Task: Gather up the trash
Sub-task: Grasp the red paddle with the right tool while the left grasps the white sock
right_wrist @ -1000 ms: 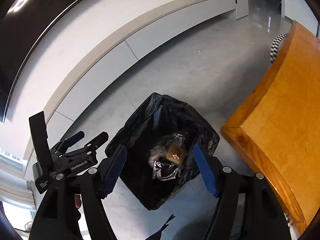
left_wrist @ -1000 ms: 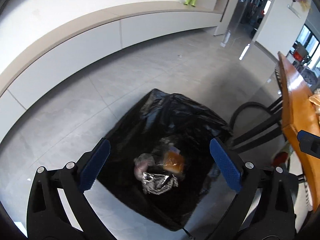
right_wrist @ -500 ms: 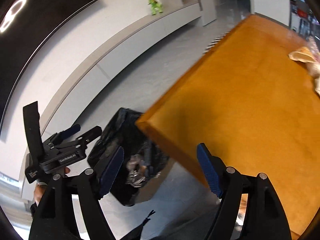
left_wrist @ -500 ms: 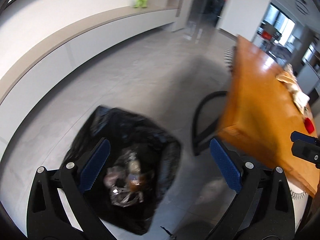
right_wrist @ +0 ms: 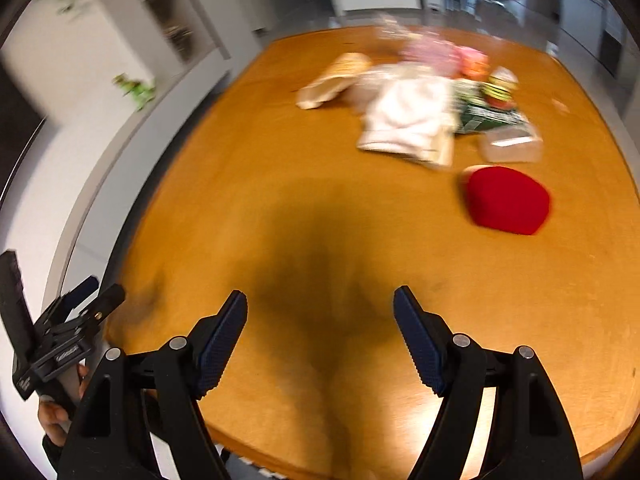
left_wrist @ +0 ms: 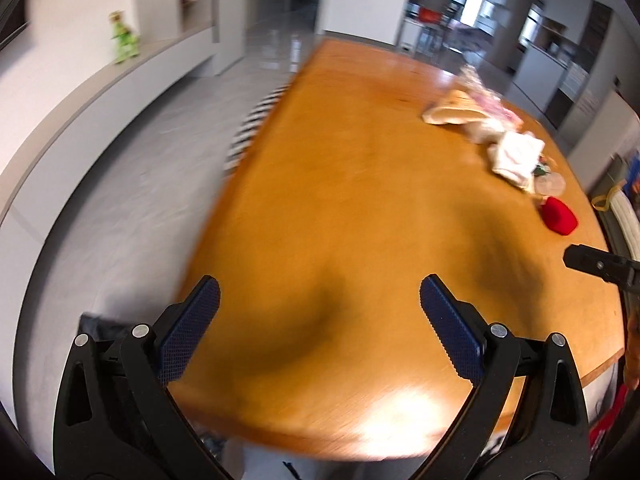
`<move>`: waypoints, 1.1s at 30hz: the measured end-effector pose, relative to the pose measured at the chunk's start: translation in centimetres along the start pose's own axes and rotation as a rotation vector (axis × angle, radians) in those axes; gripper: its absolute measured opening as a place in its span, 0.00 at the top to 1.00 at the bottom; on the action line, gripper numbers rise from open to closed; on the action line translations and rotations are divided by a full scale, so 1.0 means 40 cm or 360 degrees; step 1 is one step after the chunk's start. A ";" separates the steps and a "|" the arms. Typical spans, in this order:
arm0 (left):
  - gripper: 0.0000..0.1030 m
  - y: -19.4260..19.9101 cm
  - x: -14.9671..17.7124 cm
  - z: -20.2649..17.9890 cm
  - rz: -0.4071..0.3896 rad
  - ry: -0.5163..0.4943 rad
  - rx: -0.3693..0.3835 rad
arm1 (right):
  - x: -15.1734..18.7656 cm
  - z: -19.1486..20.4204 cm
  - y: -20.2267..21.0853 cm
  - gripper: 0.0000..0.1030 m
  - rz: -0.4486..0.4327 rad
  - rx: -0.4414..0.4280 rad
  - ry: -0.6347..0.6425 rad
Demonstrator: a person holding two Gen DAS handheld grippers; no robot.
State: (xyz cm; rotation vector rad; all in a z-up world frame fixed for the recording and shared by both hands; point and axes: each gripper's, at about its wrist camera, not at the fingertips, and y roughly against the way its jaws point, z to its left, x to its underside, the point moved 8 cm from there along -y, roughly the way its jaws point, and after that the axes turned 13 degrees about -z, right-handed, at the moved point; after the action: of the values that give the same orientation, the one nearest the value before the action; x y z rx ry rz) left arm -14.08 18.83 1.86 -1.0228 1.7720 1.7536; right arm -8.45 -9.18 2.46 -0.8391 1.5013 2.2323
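The left gripper (left_wrist: 320, 300), its blue-padded jaws spread wide apart and holding nothing, hangs above the near end of the glossy orange-brown wooden table (left_wrist: 360, 208), and the right gripper (right_wrist: 320, 312) does likewise, jaws equally wide and empty, just to the right of it over the same bare stretch of wood. The trash lies well ahead of both grippers, towards the far end of the table and to the right of the left gripper's line of sight; all of it is blurred. Seen from the right gripper, the nearest item is a rounded red object (right_wrist: 506, 200), ahead and to the right of its right finger, lying apart from the rest. Just beyond the red object sits a clear plastic container (right_wrist: 512, 146), its long axis running left to right across the view. To the left of that, nearly straight ahead, is a crumpled white paper wad (right_wrist: 408, 120), and beyond-left of the wad a tan paper bag (right_wrist: 332, 82) lies flat, its long axis slanting from near-left to far-right. Behind the white wad are a soft pink bundle (right_wrist: 432, 52) and, to its right, a green printed packet (right_wrist: 486, 114); how these touch one another cannot be told. In the left wrist view a corner of the black trash bag (left_wrist: 96, 326) shows on the floor beside the left finger, below the table's near edge. A small green toy figure (left_wrist: 125, 42) stands on the grey wall ledge far off to the left.
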 end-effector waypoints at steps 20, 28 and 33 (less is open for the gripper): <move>0.06 -0.268 -0.167 -0.502 0.0222 -0.0435 0.0459 | -0.127 -0.293 -0.187 0.23 0.0327 -0.0064 0.0882; 0.06 -0.392 -0.201 -0.606 0.0270 -0.0515 0.0477 | -0.099 -0.333 -0.188 0.63 0.0331 -0.0115 0.0733; 0.08 -0.450 -0.210 -0.628 0.0281 -0.0471 0.0474 | -0.066 -0.361 -0.146 0.64 0.0296 -0.0109 0.0571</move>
State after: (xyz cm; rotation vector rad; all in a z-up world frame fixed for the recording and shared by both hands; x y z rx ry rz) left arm 9.45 -2.69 -1.07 -0.4724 1.8981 1.5784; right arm 1.06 -19.95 -4.12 -1.2204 1.7290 2.3702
